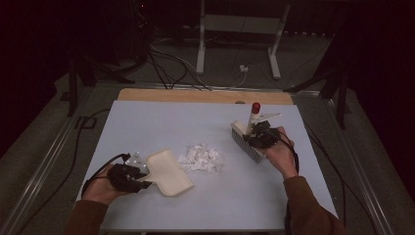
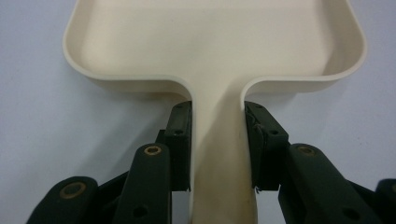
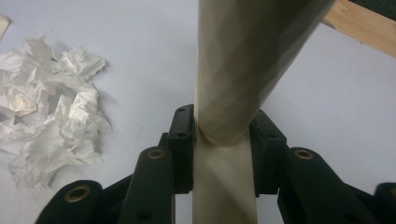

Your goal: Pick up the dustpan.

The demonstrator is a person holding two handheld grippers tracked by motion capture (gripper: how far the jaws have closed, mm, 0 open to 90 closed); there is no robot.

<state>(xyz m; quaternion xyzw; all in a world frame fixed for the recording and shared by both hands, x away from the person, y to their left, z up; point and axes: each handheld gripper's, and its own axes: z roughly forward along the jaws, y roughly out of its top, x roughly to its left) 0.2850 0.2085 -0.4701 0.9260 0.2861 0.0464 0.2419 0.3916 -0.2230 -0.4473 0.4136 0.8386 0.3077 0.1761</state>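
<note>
At near left, the left gripper (image 1: 142, 182) lies low and level, its jaws clamped on the cream dustpan's (image 1: 169, 171) handle. At right, the right gripper (image 1: 255, 138) grips the upright brush (image 1: 247, 142) handle, beside the paper scraps (image 1: 200, 158) mid-table (image 1: 147, 127).

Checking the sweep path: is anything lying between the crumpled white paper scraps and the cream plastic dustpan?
Nothing visible: the crumpled white paper scraps lie right beside the cream plastic dustpan, with only bare pale table surface around them.
</note>
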